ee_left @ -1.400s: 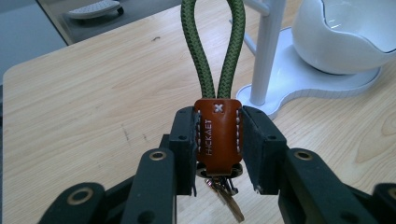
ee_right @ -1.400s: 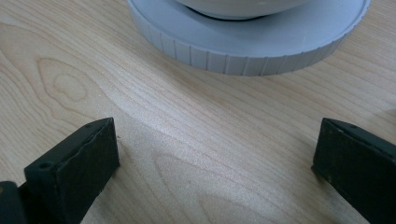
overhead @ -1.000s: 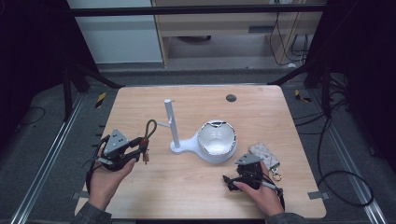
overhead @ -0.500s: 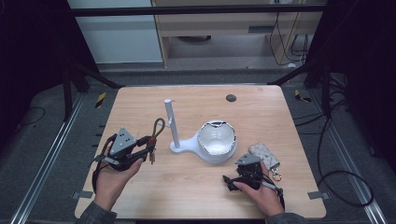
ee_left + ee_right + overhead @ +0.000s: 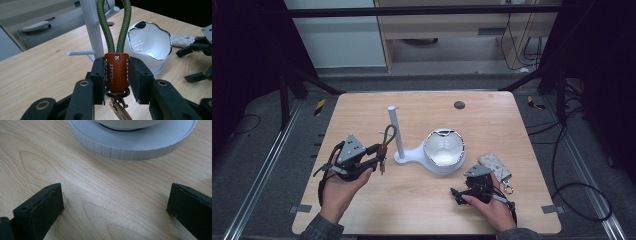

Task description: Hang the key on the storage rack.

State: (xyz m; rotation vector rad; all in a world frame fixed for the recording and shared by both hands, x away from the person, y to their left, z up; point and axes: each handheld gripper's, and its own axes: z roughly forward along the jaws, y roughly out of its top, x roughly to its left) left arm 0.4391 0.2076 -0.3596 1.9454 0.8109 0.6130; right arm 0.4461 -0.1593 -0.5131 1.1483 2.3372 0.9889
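Moved since the earlier frame: left gripper (image 5: 379, 151), carried rightward across the bench (image 5: 362, 107) toward the white stand (image 5: 395, 131); right gripper (image 5: 459, 195) unchanged in place.

Item 1. Key fob (image 5: 116, 72): brown leather tab with white stitching, green cord loop (image 5: 113, 25) rising from it, metal clip hanging below. Clenched between the jaws of the left gripper, off the bench, just in front of the stand's post and its side peg.

Item 2. White stand: upright post joined to a round white bowl (image 5: 444, 150) with a shiny rim.

Item 3. Right gripper: resting low on the bench near the bowl's ribbed base (image 5: 130, 143), jaws released and wide apart, nothing between them.

Item 4. Patterned pouch (image 5: 494, 165): lying on the bench beside the right hand.
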